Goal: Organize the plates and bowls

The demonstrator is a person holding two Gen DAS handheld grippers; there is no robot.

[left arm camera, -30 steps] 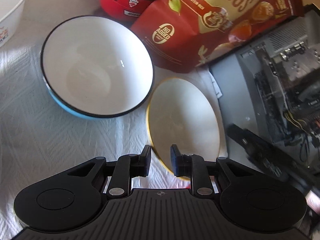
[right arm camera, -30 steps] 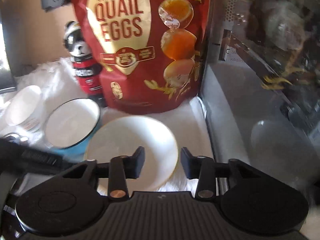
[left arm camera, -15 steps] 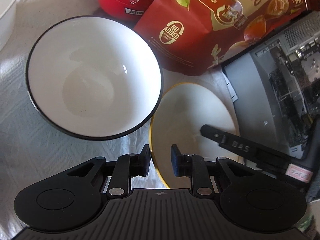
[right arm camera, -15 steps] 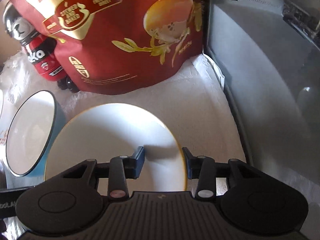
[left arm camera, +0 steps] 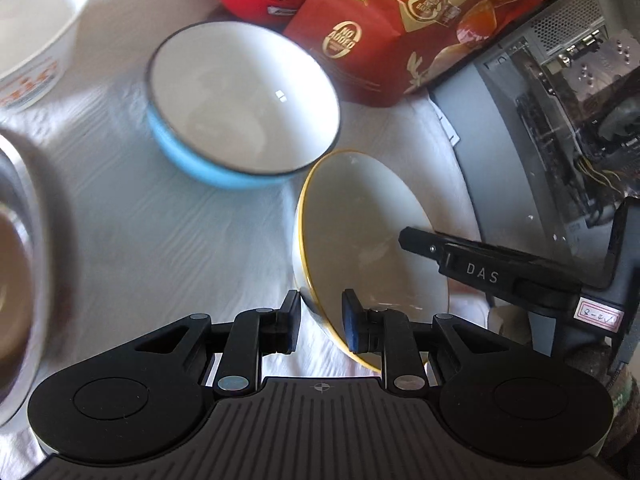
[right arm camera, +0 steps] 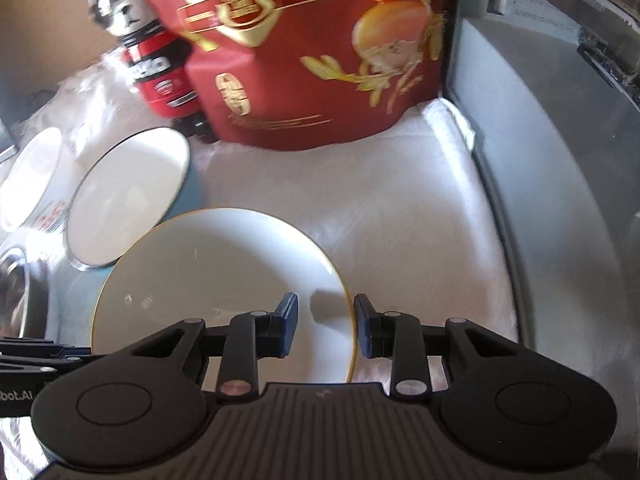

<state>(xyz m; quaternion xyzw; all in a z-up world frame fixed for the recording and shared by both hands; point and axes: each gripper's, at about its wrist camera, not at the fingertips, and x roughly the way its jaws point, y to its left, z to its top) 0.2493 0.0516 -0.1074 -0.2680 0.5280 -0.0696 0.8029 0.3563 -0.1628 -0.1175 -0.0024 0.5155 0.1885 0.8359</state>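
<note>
- Far left, a white patterned bowl (left arm camera: 36,32); beside it the blue bowl (left arm camera: 240,108), white inside, dark rim.
- The yellow-rimmed bowl (left arm camera: 360,232) sits tilted on the white-clothed desk (left arm camera: 140,240), against the blue bowl.
- Left hand-held gripper (left arm camera: 320,322) angles down, jaws narrow, straddling its near rim; contact unclear.
- Right hand-held gripper (right arm camera: 326,330) straddles the far rim, jaws just closing, gap visible.

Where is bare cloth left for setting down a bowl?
One free patch lies between the yellow-rimmed bowl, the red bag and the grey case. Another lies on the near side of the blue bowl, toward the metal pot. The back is crowded: blue bowl, bottle and bag stand close together.
</note>
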